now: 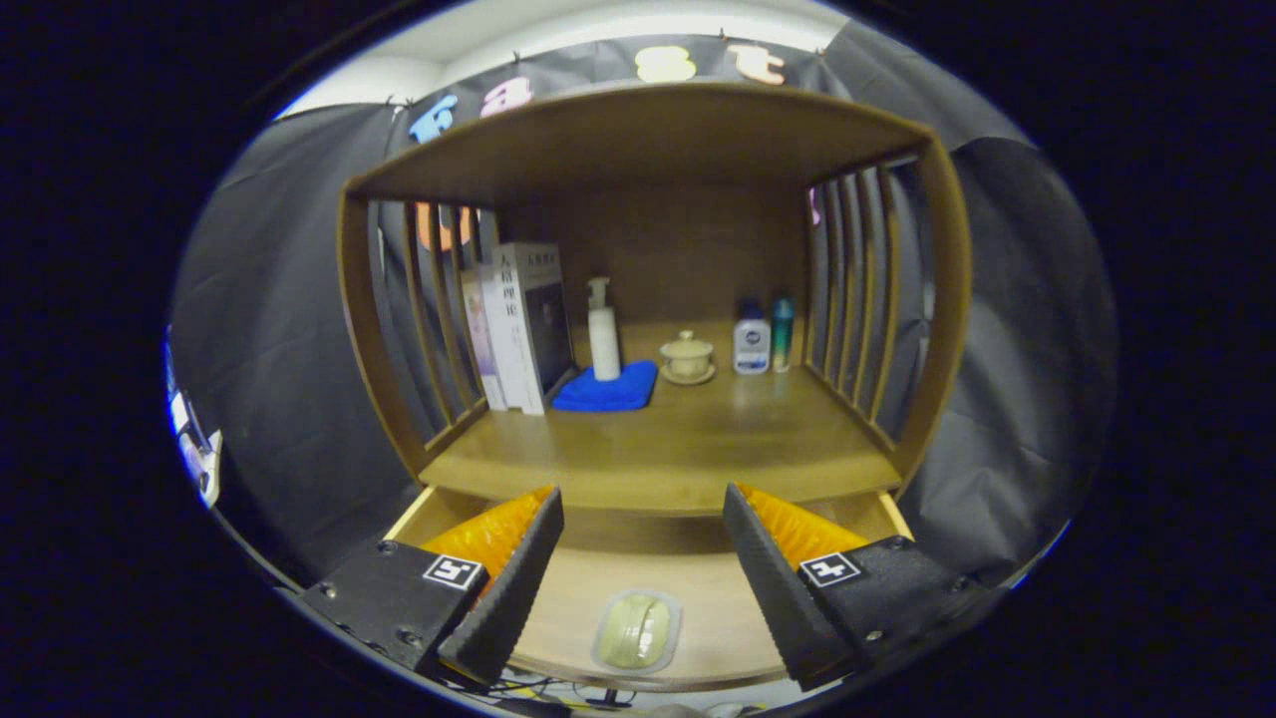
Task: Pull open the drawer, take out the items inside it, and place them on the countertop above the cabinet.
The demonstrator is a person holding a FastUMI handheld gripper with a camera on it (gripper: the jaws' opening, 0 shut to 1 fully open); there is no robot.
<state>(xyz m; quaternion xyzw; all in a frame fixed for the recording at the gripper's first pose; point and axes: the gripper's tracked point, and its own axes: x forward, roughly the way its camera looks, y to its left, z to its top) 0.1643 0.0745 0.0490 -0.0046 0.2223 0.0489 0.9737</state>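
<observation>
The fingers (643, 573) stand apart, empty, above the open drawer (718, 608); the packaged item (637, 630) lies between them, lower centre.

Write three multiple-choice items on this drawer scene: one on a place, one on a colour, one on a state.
1. Where does the pale green oval item in clear wrap lie?
A. in the open wooden drawer
B. on the countertop
C. on the books

2. What colour is the folded cloth under the white pump bottle?
A. red
B. blue
C. grey

3. How is the gripper?
A. shut on the item
B. open
C. shut on nothing

Key: 1 A, it rests on the drawer floor between the fingers; 2 B, plainly blue; 3 B, fingers stand wide apart.
</observation>
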